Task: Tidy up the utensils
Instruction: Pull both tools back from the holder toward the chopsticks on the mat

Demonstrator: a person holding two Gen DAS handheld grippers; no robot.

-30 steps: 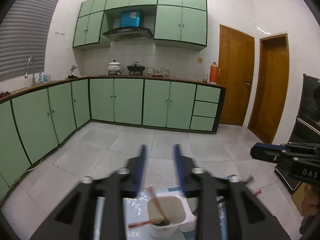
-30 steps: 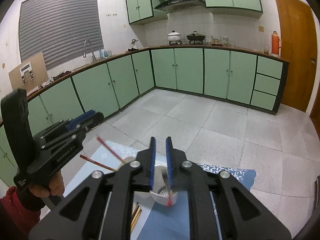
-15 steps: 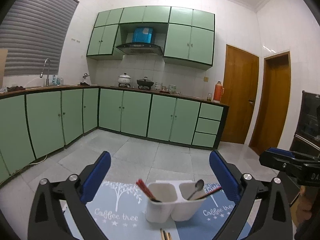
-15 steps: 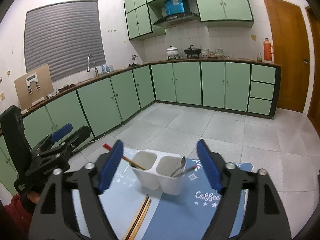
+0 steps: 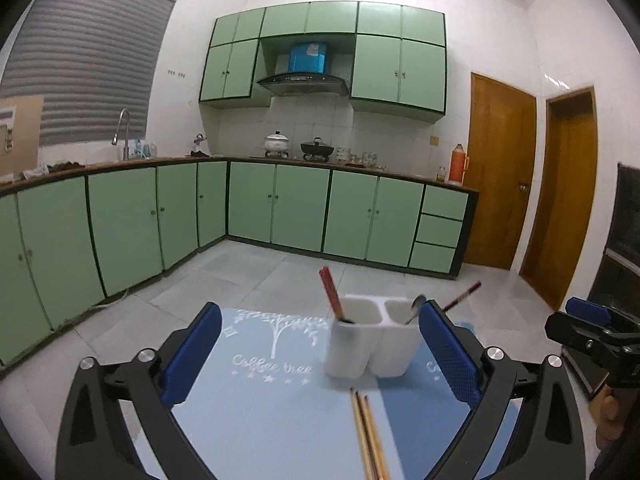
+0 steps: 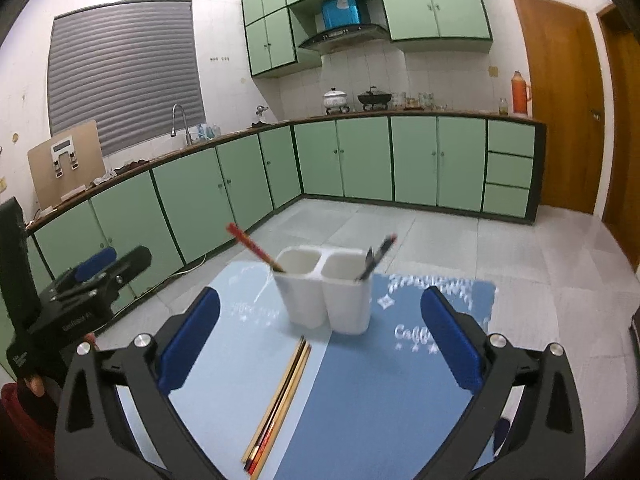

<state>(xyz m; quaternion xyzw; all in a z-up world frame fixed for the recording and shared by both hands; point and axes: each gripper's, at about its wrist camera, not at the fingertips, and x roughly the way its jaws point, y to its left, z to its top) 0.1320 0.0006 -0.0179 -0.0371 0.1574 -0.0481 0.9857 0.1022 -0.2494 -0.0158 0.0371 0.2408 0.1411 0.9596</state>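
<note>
Both claws spread wide and empty: left gripper [image 5: 320,354] has the white two-cup holder [image 5: 370,338] between its fingers toward 1 o'clock, loose chopsticks [image 5: 370,432] on the blue mat [image 5: 260,412] at 6; right gripper [image 6: 320,336] sees holder at 12, red chopstick [image 6: 254,247] in left cup.

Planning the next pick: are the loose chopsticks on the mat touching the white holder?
Apart. The right wrist view shows bare mat between the chopsticks and the white holder.

A home kitchen. Pale green cabinets [image 5: 276,208] line two walls beneath a black range hood [image 5: 303,82]. A curved steel tap [image 6: 181,122] and white lidded pot [image 6: 335,100] sit on the counter.
</note>
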